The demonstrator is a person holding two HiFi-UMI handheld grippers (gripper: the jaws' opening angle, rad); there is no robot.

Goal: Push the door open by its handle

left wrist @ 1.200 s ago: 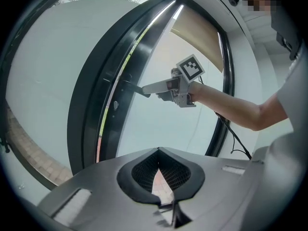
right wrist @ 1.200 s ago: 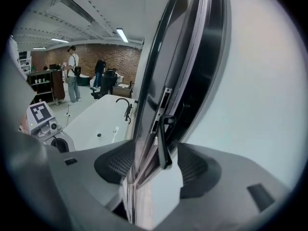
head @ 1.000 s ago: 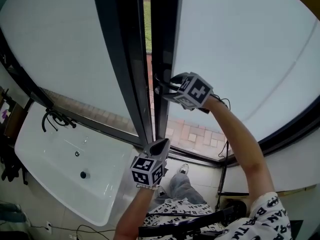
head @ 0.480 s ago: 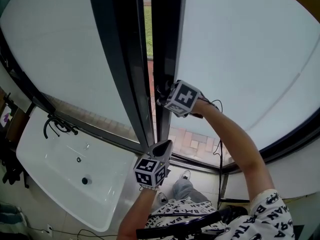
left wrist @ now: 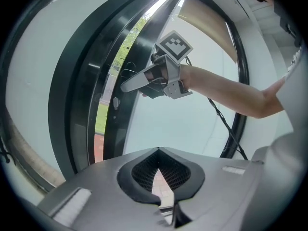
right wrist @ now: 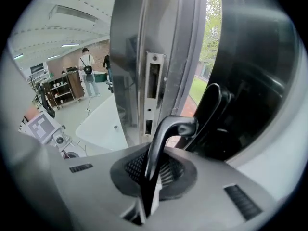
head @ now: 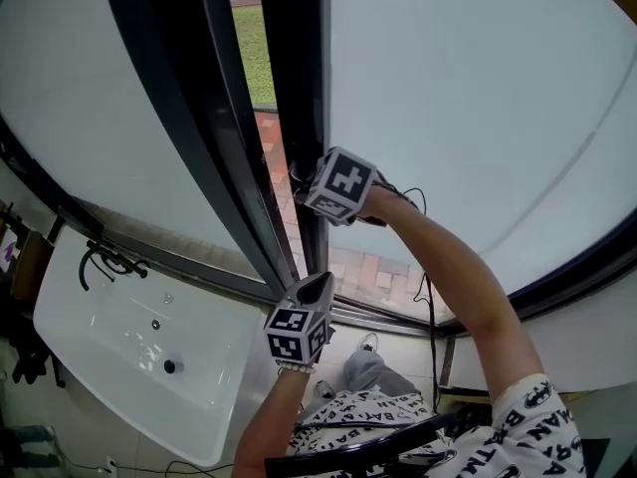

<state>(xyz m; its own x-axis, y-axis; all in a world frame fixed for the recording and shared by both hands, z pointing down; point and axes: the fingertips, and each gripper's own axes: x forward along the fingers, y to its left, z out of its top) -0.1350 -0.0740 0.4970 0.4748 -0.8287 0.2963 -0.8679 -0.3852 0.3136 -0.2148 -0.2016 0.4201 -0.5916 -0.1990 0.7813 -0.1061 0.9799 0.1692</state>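
Right gripper [head: 307, 187] jaws had just clamped, pinching handle [right wrist: 166, 134]. Gap beside door [head: 294, 88] had widened, so push looked under way. Left gripper [head: 317, 292] hung below handle, jaws pressed together, empty.

- The handle [right wrist: 166, 134] stands between the closed jaws of the right hand-held gripper [head: 301, 181], at the edge of the door [head: 299, 78].
- Just beyond the handle, a lock plate [right wrist: 153, 93] sits on that edge.
- Left of this hand-held gripper is an open gap [head: 251, 58], and left of the gap is the fixed frame [head: 189, 98].
- The left hand-held gripper [head: 317, 289] hangs below the right one, before the foot of the frame, with nothing in its jaws.
- A basin [head: 119, 366] lies left of and below the left hand-held gripper, with a tap [head: 105, 257] at its far rim.
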